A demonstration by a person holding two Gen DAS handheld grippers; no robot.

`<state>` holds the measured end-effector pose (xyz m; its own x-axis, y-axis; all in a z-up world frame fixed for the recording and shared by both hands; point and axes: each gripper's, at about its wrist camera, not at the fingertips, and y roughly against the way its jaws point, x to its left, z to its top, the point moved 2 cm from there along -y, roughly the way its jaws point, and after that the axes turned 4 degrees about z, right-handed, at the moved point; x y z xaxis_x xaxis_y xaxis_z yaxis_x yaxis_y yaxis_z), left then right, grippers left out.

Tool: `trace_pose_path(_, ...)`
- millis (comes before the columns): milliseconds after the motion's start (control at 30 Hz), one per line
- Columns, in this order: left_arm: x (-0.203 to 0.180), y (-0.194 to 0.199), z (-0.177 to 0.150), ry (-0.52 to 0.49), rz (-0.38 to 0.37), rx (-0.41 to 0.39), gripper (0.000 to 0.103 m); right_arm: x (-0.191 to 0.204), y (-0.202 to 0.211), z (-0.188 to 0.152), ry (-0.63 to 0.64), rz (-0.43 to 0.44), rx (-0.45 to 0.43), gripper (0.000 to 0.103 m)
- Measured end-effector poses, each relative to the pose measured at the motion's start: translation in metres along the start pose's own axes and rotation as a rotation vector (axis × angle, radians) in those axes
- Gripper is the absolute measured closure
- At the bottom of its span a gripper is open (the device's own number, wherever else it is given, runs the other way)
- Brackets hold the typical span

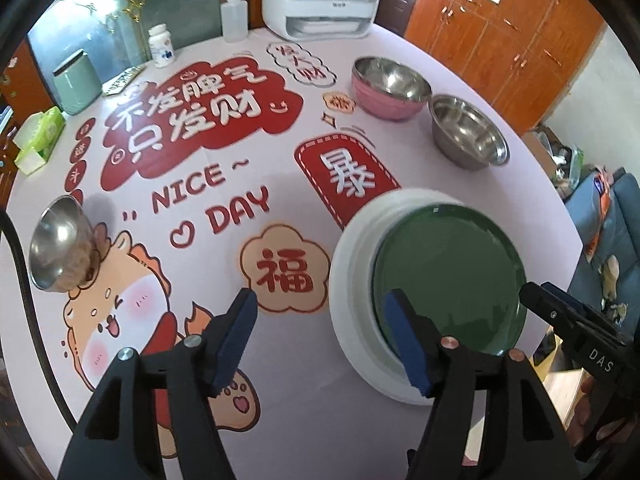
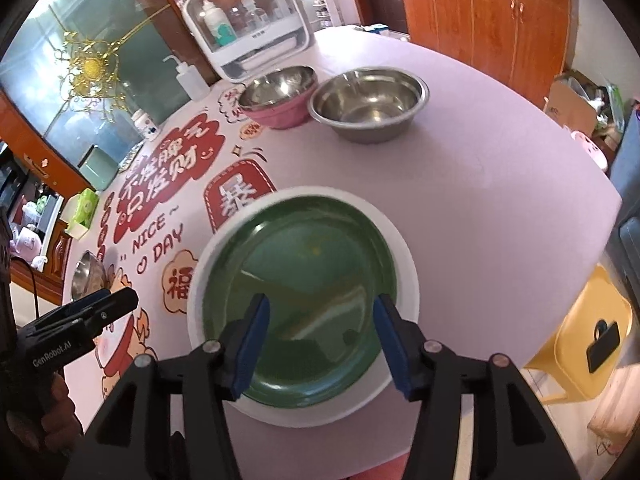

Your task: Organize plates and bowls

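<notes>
Plates stacked — green plate (image 2: 304, 268) in white plate (image 2: 408, 264). Right gripper (image 2: 320, 344) fingers parted above near rim, empty. Left gripper (image 1: 320, 340) parted, empty — bare cloth (image 1: 304, 420) between fingers.

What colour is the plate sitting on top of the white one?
Dark green plate, glossy; it shows best in the right wrist view.

Both pictures are bright with soft daylight. The green plate (image 2: 304, 296) is the landmark: its glossy surface shows pale reflections, and it is a little blurred in the left wrist view. Far from the plate, toward the black round borders, straight lines bend strongly.
</notes>
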<state>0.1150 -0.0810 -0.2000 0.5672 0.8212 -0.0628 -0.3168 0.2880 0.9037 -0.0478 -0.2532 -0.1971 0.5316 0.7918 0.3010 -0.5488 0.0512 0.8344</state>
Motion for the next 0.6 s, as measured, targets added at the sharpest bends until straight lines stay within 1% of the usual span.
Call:
trace_pose_path(100, -0.002, 0.005, 0.004, 0.022, 0.016, -0.003, 0.034, 0.000, 0.001, 0.014, 0.031, 0.030, -0.002, 0.049)
trace_pose_path(267, -0.010, 0.015, 0.009, 0.104, 0.029, -0.014, 0.034, -0.002, 0.000, 0.035, 0.113, 0.087, 0.014, 0.049)
trace_pose_path(433, -0.027, 0.026, 0.017, 0.181, 0.105, -0.037, 0.034, -0.013, -0.004, 0.056, 0.197, 0.145, 0.055, 0.049)
trace_pose_path(600, -0.048, 0.033, 0.025, 0.244, 0.152, -0.054, 0.034, -0.030, -0.004, 0.077, 0.259, 0.192, 0.077, 0.049)
